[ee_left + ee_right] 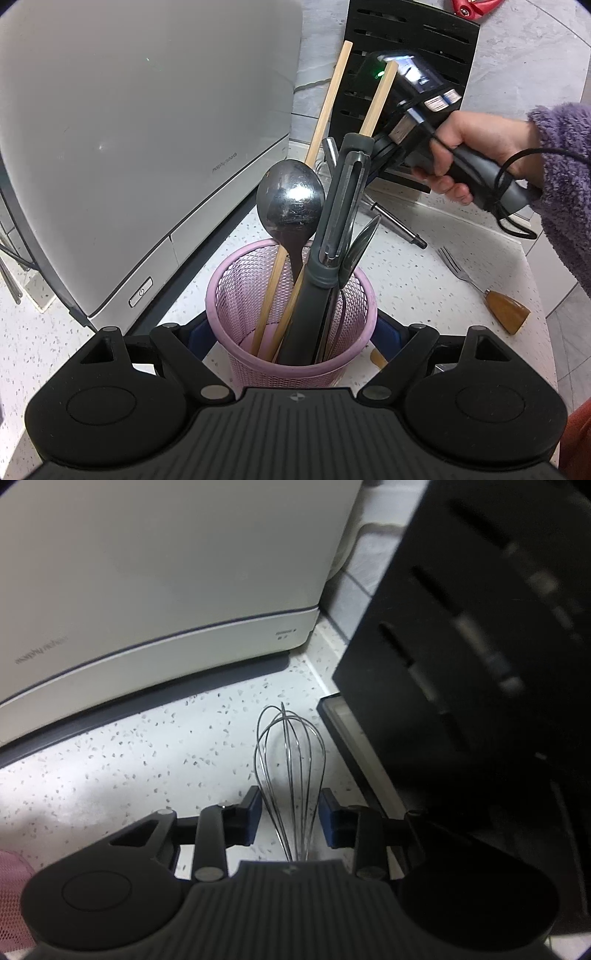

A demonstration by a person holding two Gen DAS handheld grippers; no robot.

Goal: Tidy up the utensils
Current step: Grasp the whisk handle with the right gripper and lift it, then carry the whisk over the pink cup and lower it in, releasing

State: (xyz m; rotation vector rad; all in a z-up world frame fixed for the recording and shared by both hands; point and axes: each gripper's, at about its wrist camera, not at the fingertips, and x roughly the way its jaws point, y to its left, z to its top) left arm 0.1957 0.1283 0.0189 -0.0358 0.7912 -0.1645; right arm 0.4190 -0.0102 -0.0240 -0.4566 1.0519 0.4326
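Observation:
A pink mesh cup (pixel 236 295) stands on the speckled counter between the blue pads of my left gripper (pixel 293 332), which is shut on its sides. In the cup stand two wooden chopsticks (pixel 328 107), a metal spoon (pixel 291 199) and a grey peeler (pixel 343 206). In the right wrist view a wire whisk (pixel 291 760) lies on the counter with its wire head pointing away. My right gripper (pixel 290 812) has its pads against the wires on both sides. The whisk's metal handle (pixel 397 223) shows behind the cup.
A fork with a wooden handle (pixel 504 310) lies near the counter's right edge. A white appliance (pixel 147 129) fills the left. A black knife block (pixel 480 627) stands close on the right of the whisk. A hand (pixel 476 147) in a purple sleeve holds the right gripper's handle.

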